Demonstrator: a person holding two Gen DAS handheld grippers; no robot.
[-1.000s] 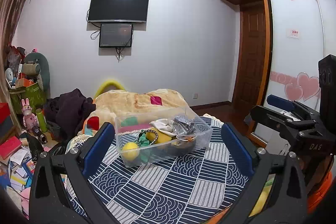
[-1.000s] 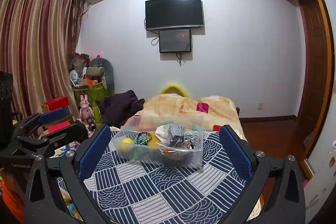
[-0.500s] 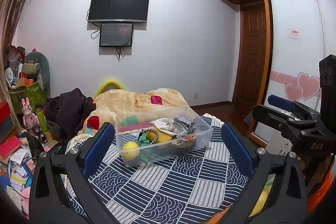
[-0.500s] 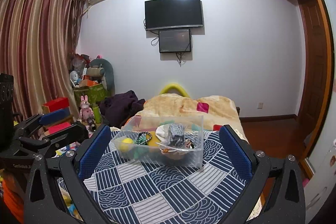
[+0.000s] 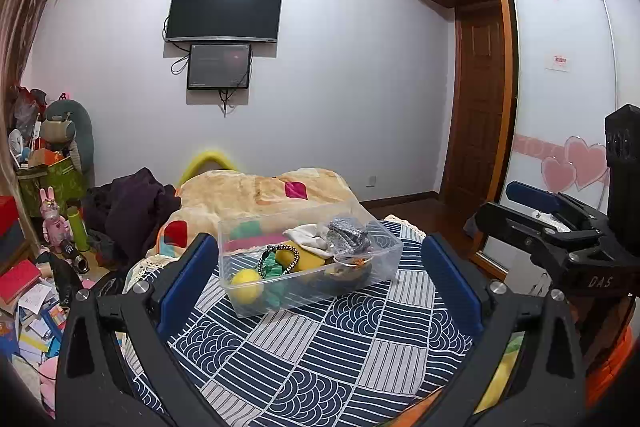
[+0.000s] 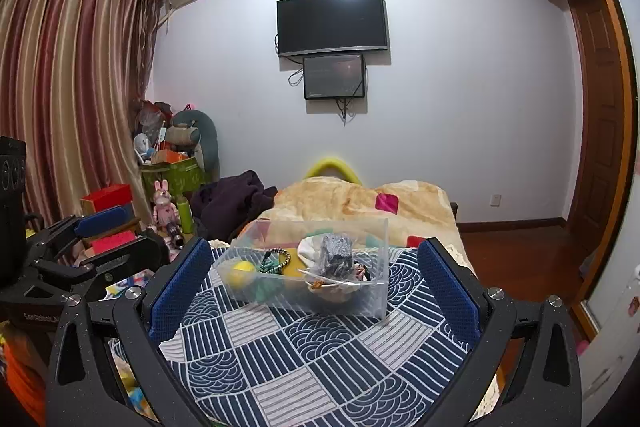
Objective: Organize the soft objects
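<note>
Hovering over patterned cloth (image 5: 320, 359), left gripper (image 5: 320, 291) and "DAS"-marked right gripper (image 6: 314, 287), jaws wide, clear bin (image 6: 372, 291) ahead.

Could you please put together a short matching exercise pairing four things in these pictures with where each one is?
Things:
1. round yellow ball
2. clear plastic bin
3. black flat-screen television
4. pink rabbit figurine

Places:
A. mounted on the wall
B. inside the bin, at its near-left corner
C. on the blue and white patterned cloth
D. on the cluttered floor at the left

Pairs: 1-B, 2-C, 3-A, 4-D
</note>
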